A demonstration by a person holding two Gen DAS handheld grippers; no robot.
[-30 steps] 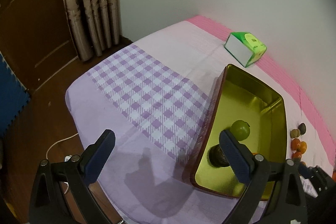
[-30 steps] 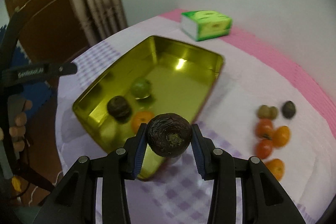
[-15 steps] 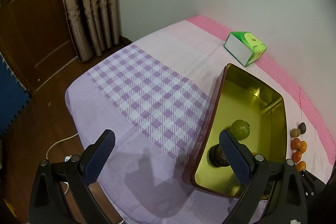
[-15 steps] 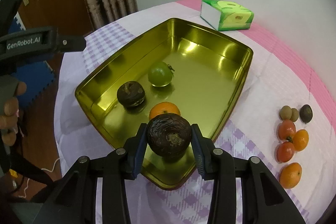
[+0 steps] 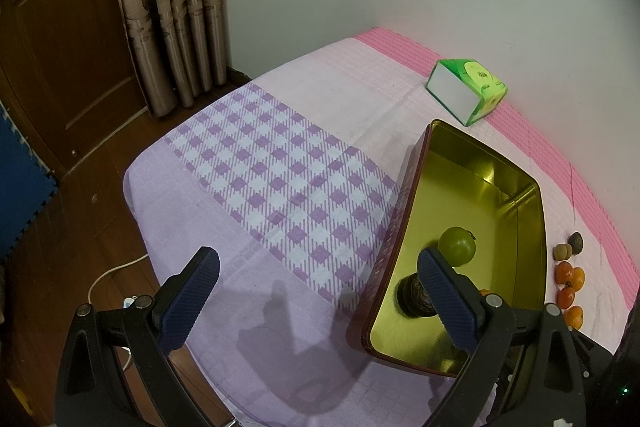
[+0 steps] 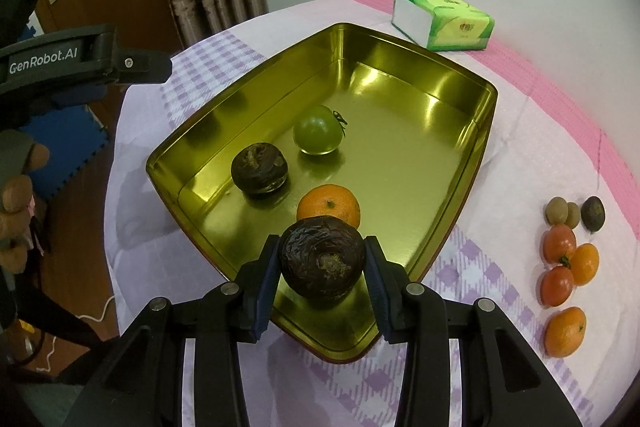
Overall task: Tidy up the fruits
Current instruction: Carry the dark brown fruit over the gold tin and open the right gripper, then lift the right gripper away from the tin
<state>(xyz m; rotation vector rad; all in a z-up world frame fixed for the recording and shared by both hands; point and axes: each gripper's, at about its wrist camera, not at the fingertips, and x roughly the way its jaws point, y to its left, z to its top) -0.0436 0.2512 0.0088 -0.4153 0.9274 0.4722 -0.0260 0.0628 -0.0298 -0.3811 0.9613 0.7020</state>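
Right gripper [image 6: 322, 263] clamped on dark fruit [image 6: 322, 261] above tin [image 6: 460, 75]; orange [image 6: 334, 205] beneath

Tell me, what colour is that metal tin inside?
Shiny gold inside the rectangular metal tin; clearest in the right wrist view.

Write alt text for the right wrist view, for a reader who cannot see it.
The right gripper clamps a dark wrinkled round fruit above the near corner of a shiny gold metal tin that holds a green tomato, another dark wrinkled fruit and an orange mandarin. More small fruits lie on the tablecloth to the right.
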